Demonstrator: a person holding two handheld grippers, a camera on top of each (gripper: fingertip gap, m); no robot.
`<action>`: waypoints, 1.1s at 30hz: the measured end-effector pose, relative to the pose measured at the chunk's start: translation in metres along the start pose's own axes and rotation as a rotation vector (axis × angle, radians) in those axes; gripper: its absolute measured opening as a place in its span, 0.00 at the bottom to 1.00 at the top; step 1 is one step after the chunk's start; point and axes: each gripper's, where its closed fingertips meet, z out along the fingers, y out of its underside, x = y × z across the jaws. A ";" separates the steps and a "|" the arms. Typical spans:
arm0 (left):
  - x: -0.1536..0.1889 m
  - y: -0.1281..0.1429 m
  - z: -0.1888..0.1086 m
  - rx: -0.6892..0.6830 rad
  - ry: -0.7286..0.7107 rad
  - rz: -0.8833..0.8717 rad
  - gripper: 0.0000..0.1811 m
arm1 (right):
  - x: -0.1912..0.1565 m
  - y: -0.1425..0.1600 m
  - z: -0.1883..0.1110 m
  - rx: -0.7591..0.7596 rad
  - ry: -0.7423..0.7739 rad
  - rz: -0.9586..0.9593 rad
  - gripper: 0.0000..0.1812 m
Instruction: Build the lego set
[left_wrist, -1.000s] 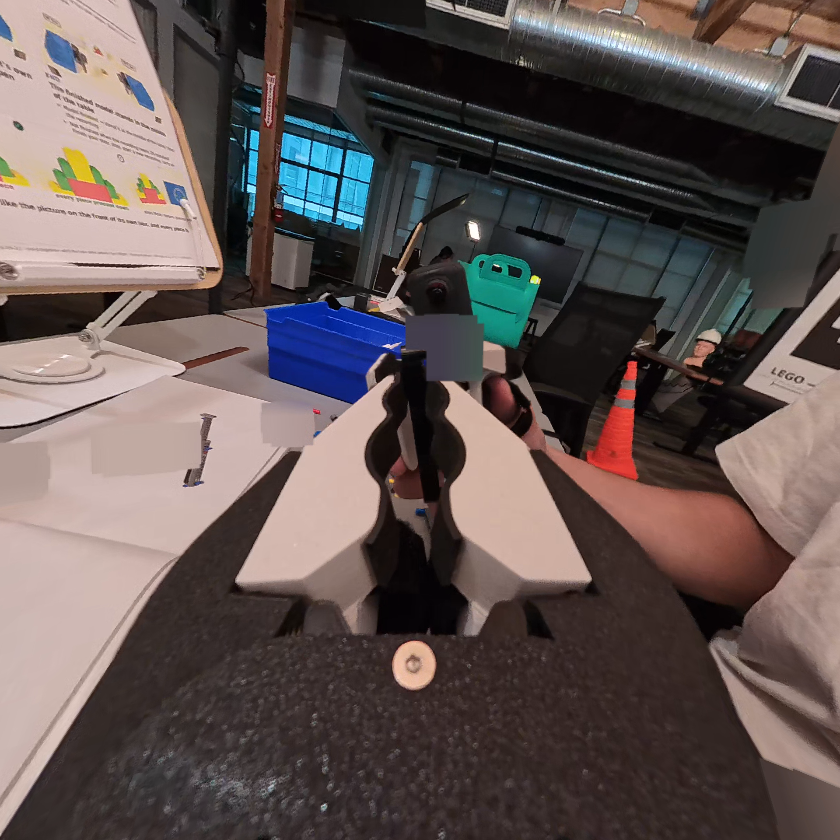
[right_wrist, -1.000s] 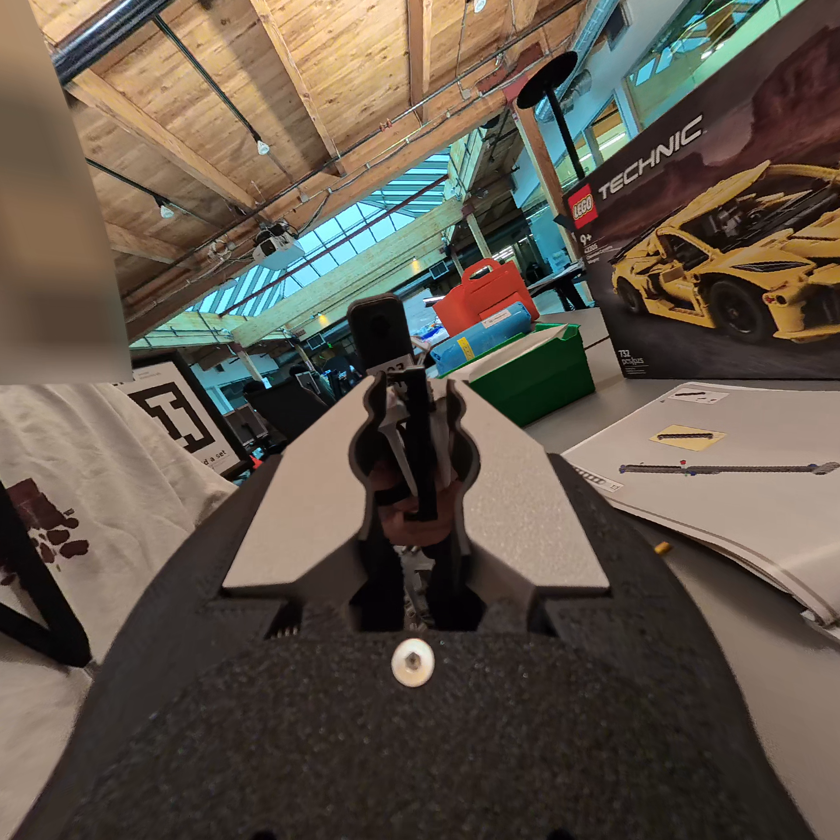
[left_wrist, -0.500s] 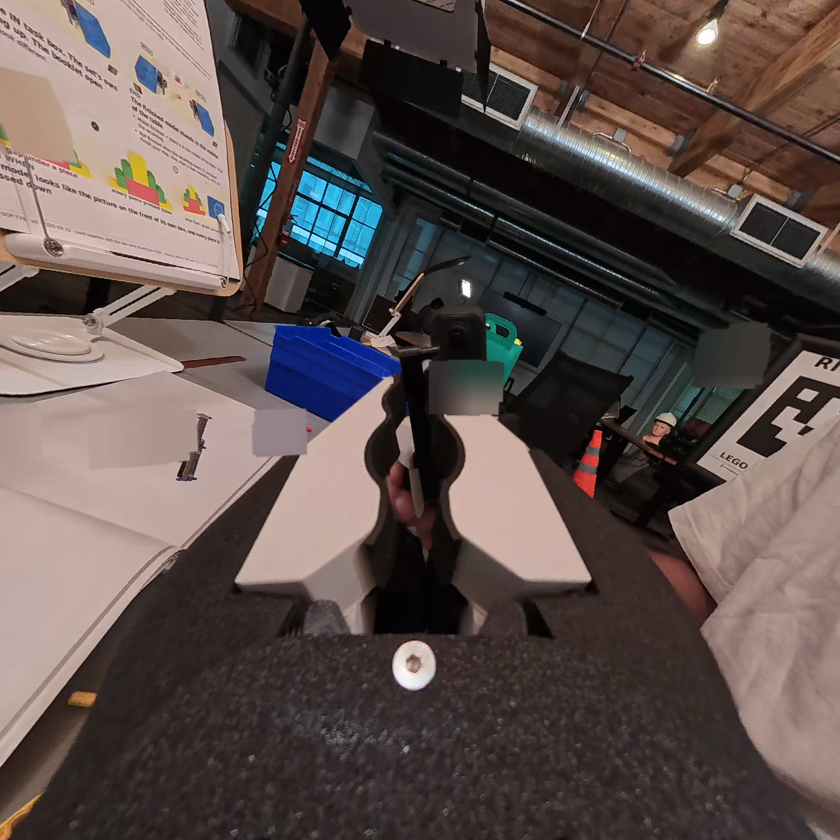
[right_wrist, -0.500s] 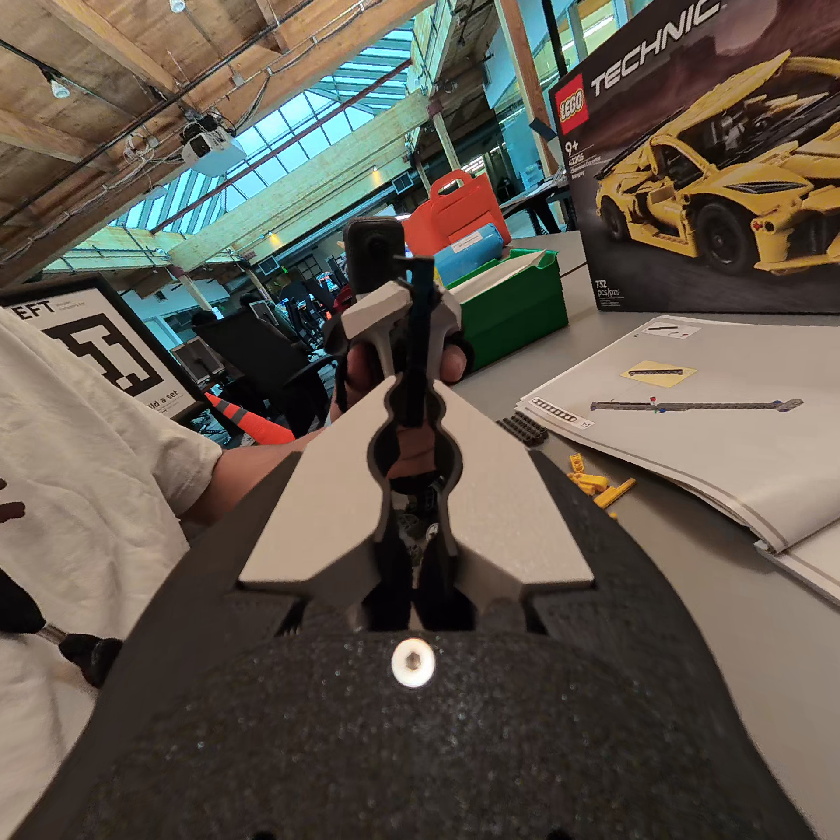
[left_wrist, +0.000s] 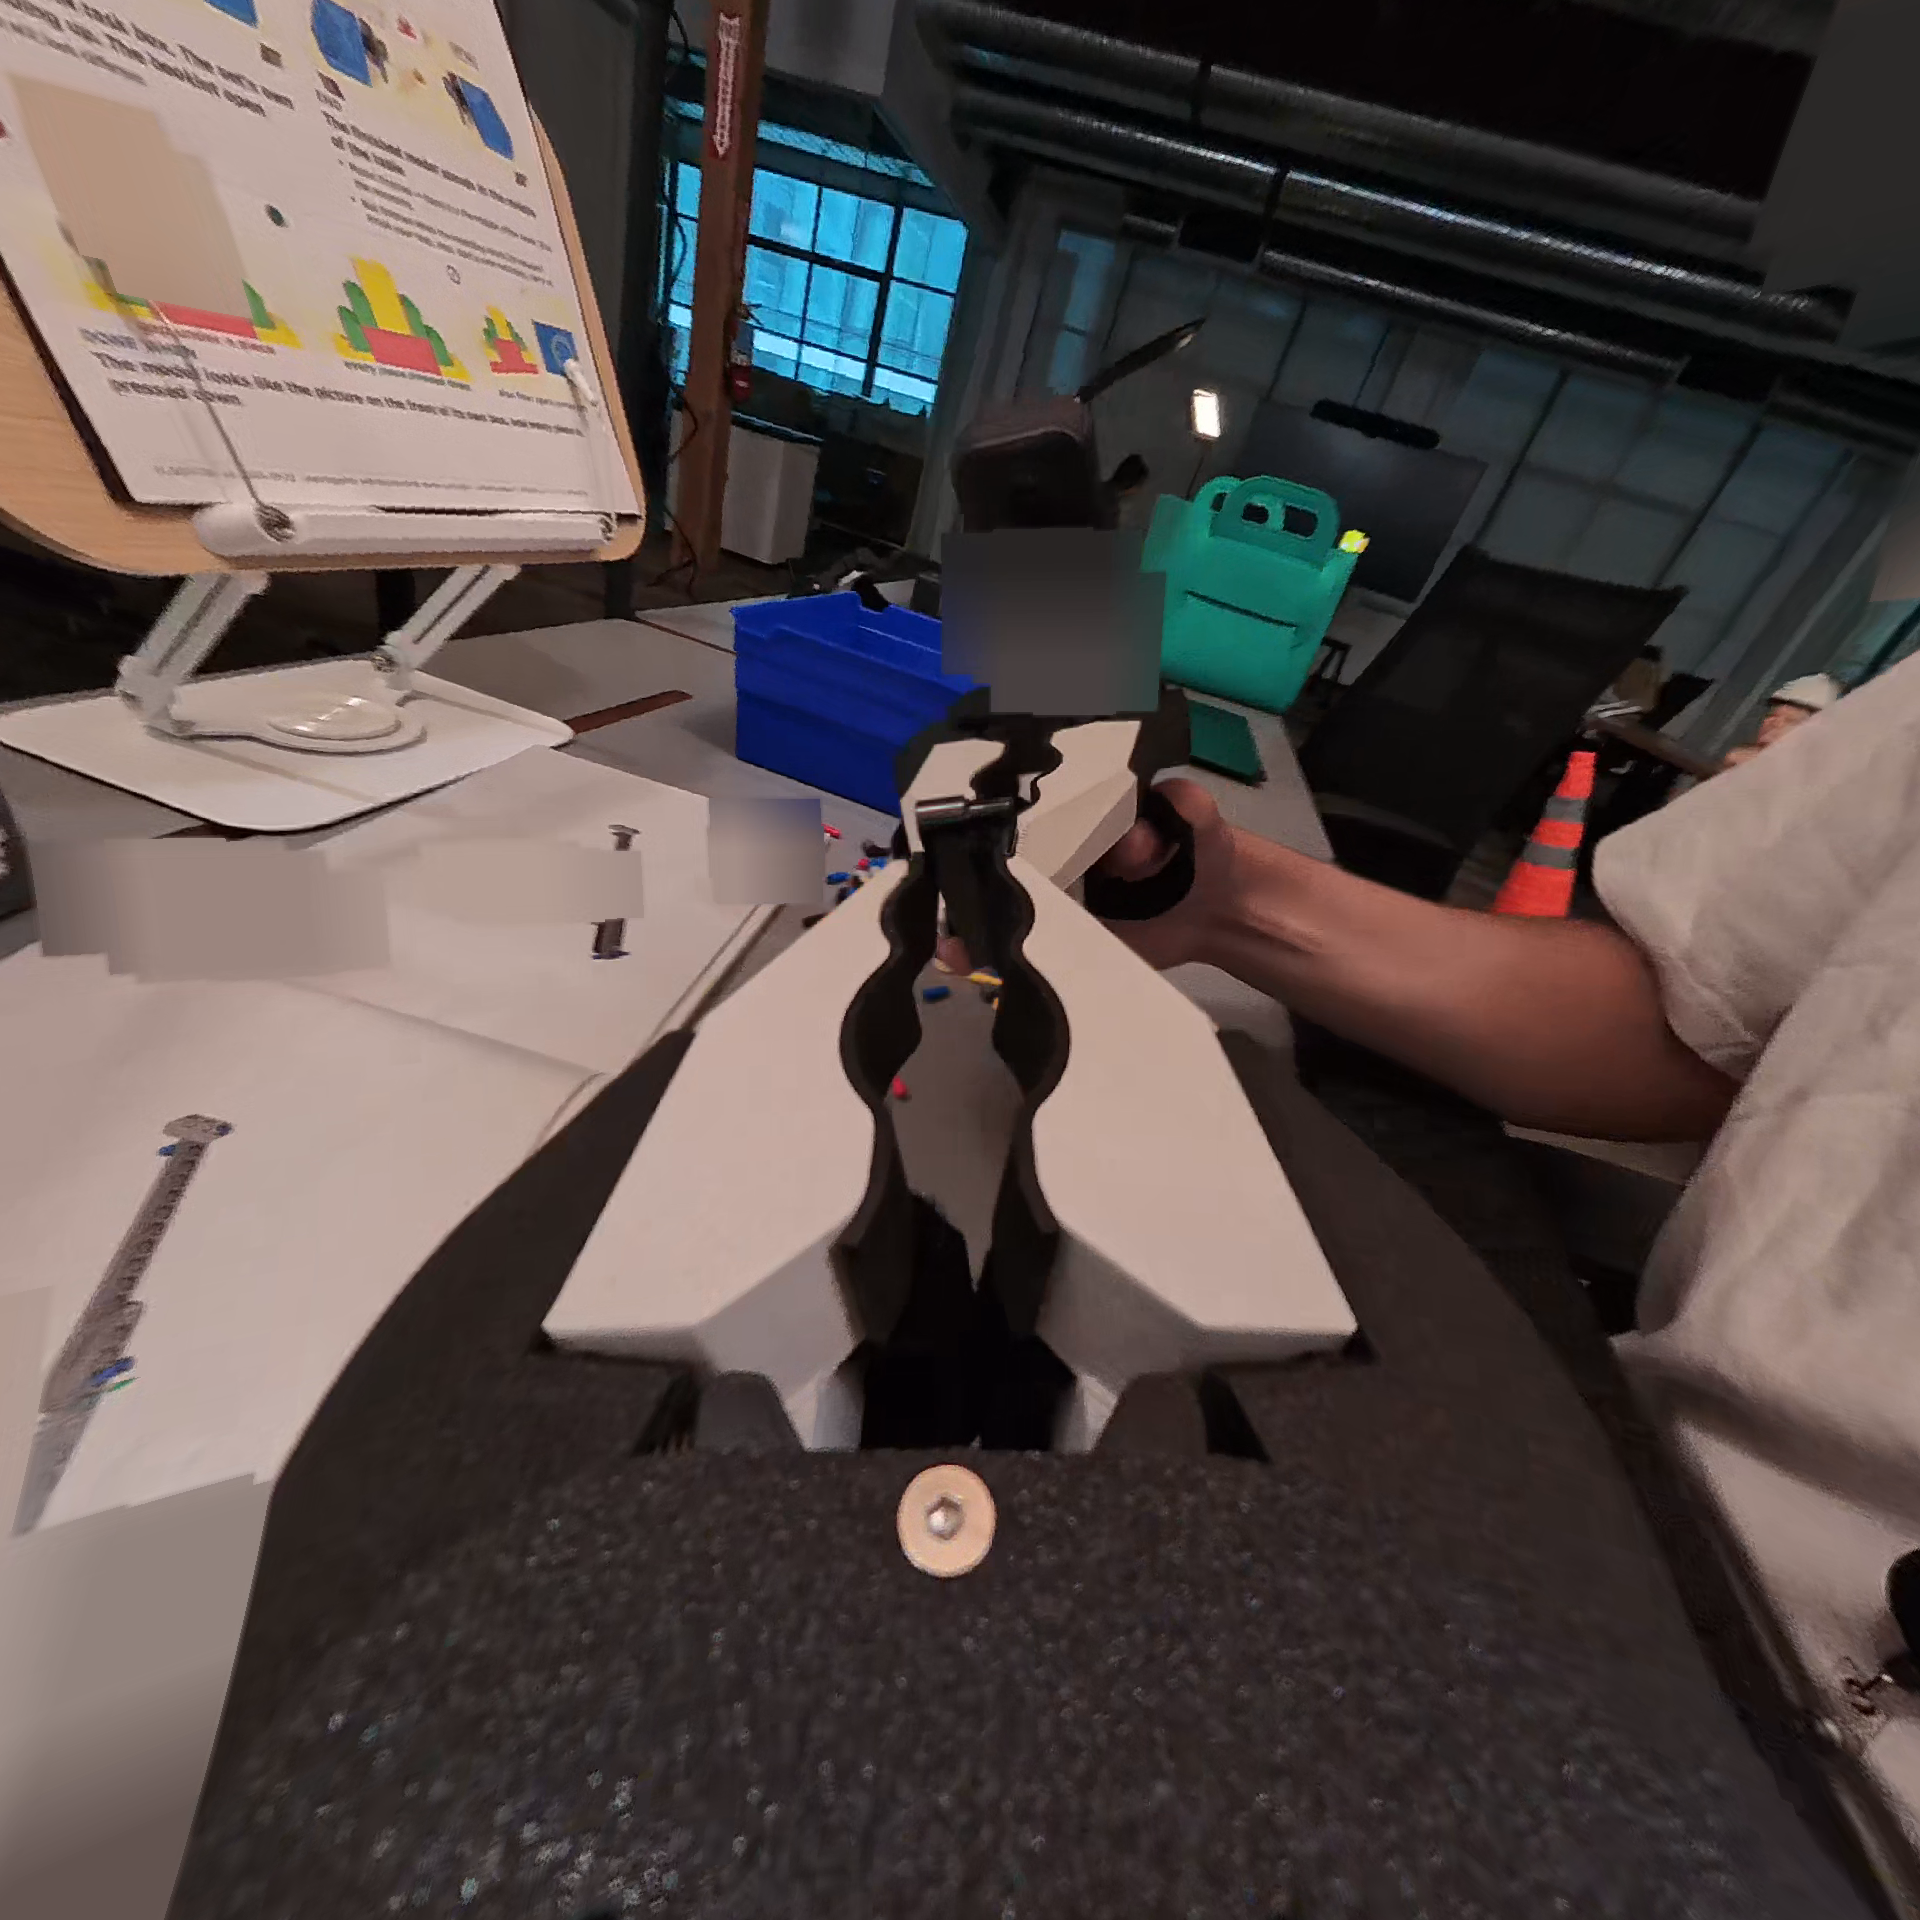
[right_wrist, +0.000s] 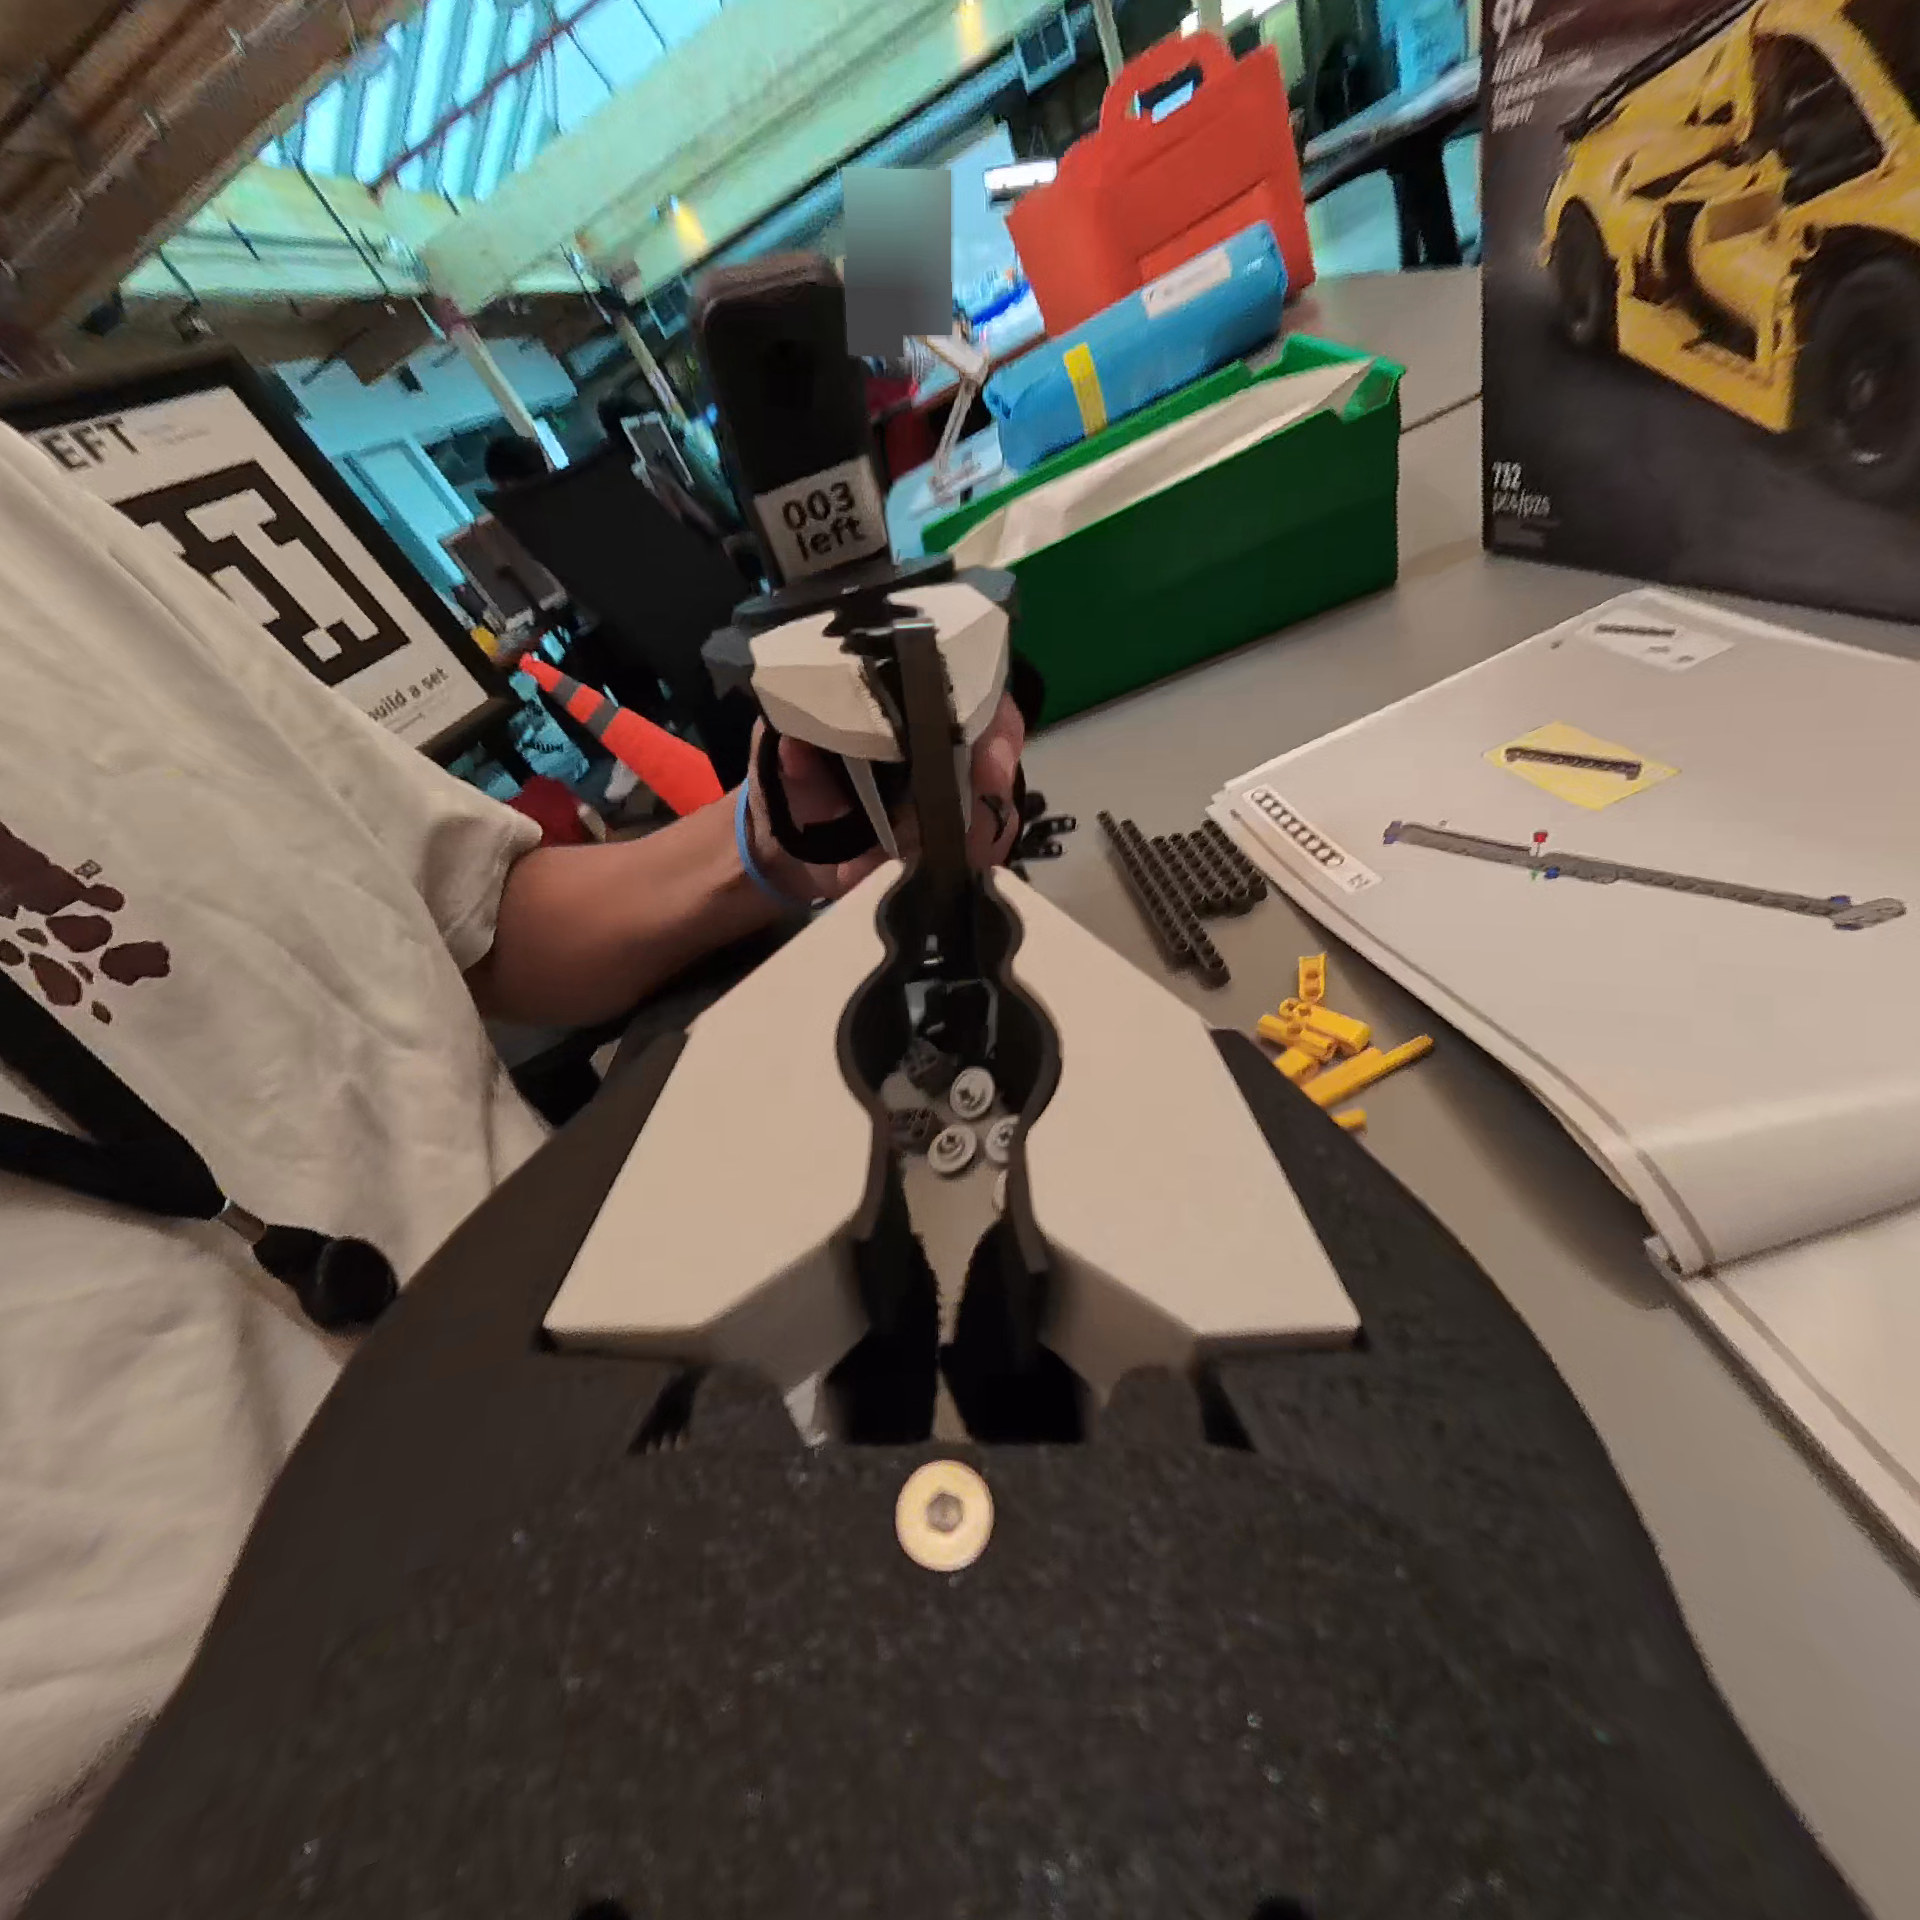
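Only the right wrist view shows yellow pieces (right_wrist: 1325, 1044) beside the black beams (right_wrist: 1179, 883).

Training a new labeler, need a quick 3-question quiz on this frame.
1. True or false: the left gripper and the right gripper are both shut on the same long black beam.
2. The loose yellow pieces lie: A) in the green bin; B) on the table beside the open instruction booklet; C) on the car box.
3. Fill in: the bin in the left wrist view is ____.

Key: 1 true; 2 B; 3 blue.
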 end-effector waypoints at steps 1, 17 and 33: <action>-0.004 -0.002 -0.002 0.002 -0.026 0.024 0.03 | 0.005 -0.002 0.000 0.036 0.019 -0.005 0.05; -0.143 -0.037 -0.131 0.234 -0.791 -0.034 0.04 | 0.088 0.039 -0.009 -0.113 0.625 -0.059 0.08; -0.158 -0.011 -0.121 0.095 -0.821 -0.032 0.04 | 0.109 0.054 -0.010 -0.212 0.657 -0.094 0.06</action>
